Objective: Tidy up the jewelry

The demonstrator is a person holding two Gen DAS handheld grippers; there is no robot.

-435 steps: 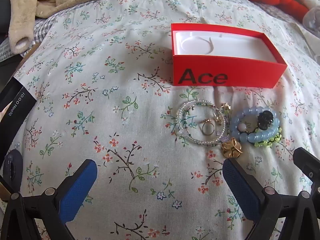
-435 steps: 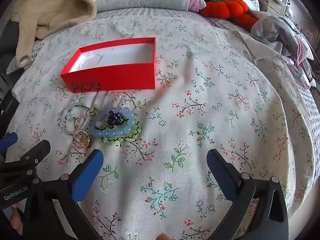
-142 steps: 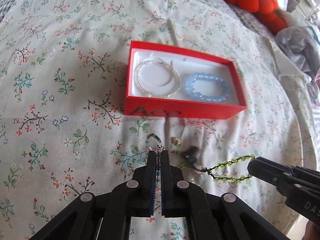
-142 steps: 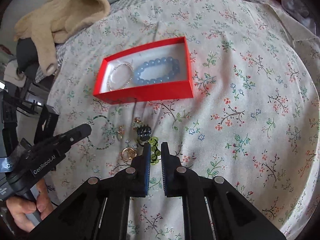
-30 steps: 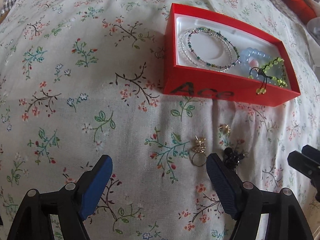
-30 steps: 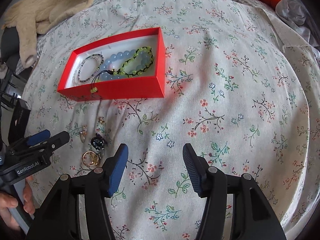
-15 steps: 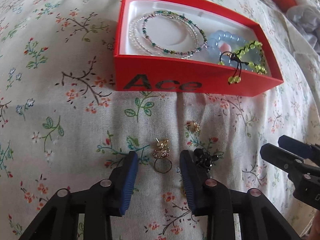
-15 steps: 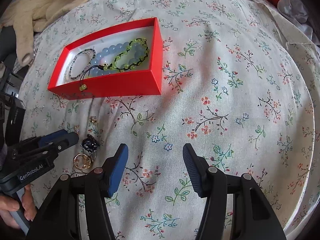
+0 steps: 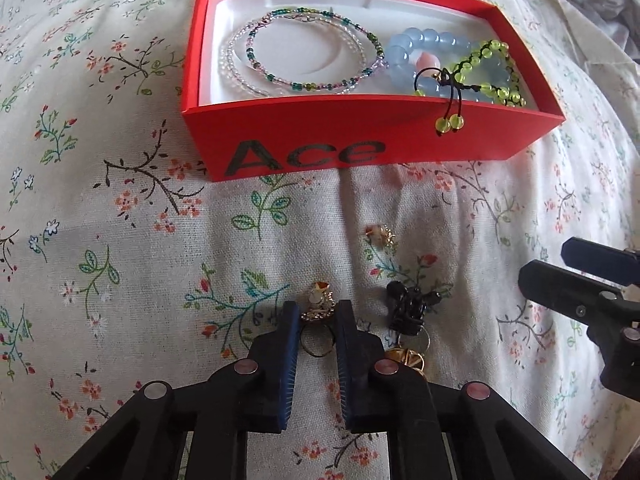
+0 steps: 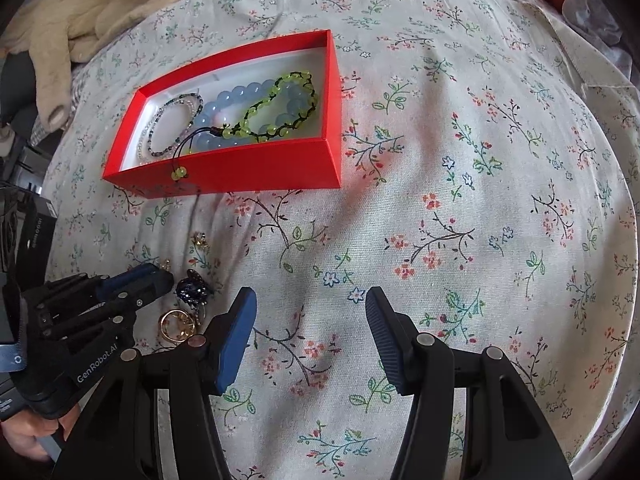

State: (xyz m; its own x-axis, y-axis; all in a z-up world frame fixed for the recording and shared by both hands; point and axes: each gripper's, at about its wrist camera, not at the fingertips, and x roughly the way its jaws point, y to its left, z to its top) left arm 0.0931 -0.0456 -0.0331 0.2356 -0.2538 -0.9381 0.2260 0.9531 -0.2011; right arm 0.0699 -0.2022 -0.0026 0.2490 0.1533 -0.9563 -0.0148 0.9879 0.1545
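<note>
On the flowered bedspread point(image 9: 120, 240), just in front of the red box point(image 9: 360, 136), the left gripper point(image 9: 318, 320) points steeply down with its blue-padded fingers point(image 9: 290, 344) closing around a small gold ring point(image 9: 318, 312) — a thin band with a knobbly gold top and a pale stone; the ring sits between the pads, and whether they press on it yet I cannot tell. Just to its right lie a black flower-shaped ring point(image 9: 410, 306) and a broad gold ring point(image 10: 176, 324), with a tiny gold piece point(image 9: 380, 234) a little nearer the box. Inside the box lie two thin beaded bracelets point(image 9: 304, 56), a pale blue bead bracelet point(image 9: 424, 46) and a green bead bracelet point(image 9: 488, 68) whose black cord hangs over the front wall. Well apart from the jewelry, the right gripper point(image 10: 310, 336) hovers over bare bedspread — fingers half spread, nothing between them.
</note>
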